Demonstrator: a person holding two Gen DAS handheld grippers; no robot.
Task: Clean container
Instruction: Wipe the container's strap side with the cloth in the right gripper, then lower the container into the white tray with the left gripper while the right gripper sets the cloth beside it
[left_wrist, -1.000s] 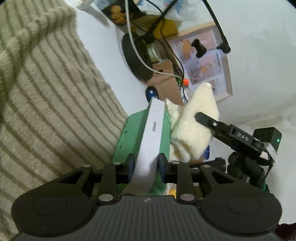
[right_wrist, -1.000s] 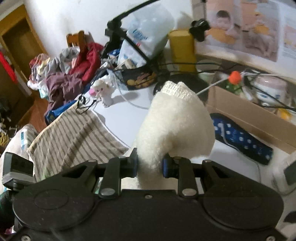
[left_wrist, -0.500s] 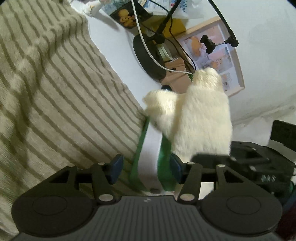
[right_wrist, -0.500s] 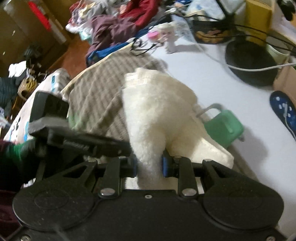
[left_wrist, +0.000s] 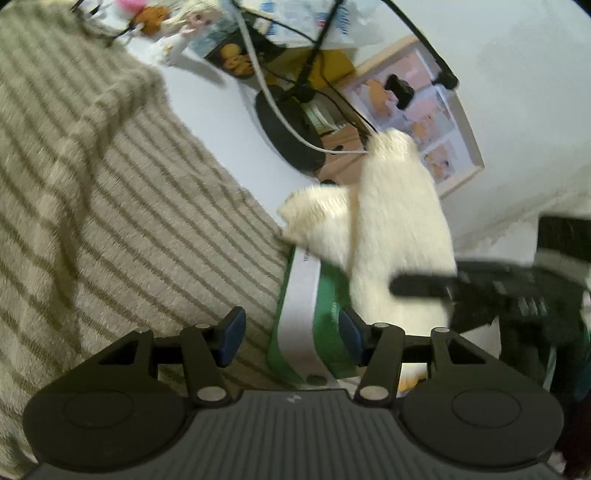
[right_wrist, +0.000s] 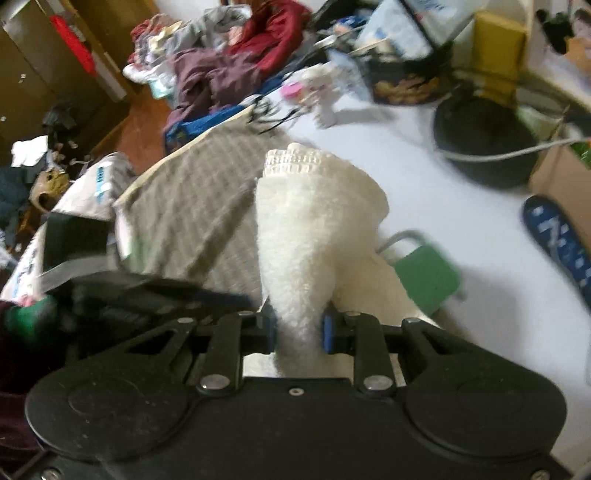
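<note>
A green container (left_wrist: 328, 295) with a white band lies on its side at the edge of a striped towel (left_wrist: 110, 203). My left gripper (left_wrist: 290, 330) stands open around its near end, the right finger (left_wrist: 349, 334) close to it. My right gripper (right_wrist: 295, 328) is shut on a fluffy white cloth (right_wrist: 314, 229). In the left wrist view the cloth (left_wrist: 399, 229) drapes over the container's far part, and one of the right gripper's fingers (left_wrist: 424, 286) shows blurred beside it. The right wrist view shows only a green corner of the container (right_wrist: 424, 277) past the cloth.
The white table (right_wrist: 424, 192) carries a black round stand base (right_wrist: 484, 144) with a cable, a cardboard box (right_wrist: 561, 177), a blue dotted object (right_wrist: 557, 236) and a small doll (right_wrist: 317, 96). Clothes pile up at the table's far end (right_wrist: 221, 66).
My left gripper was shut on the container's white band and has opened. The right gripper swung down and brought the cloth onto the container.
</note>
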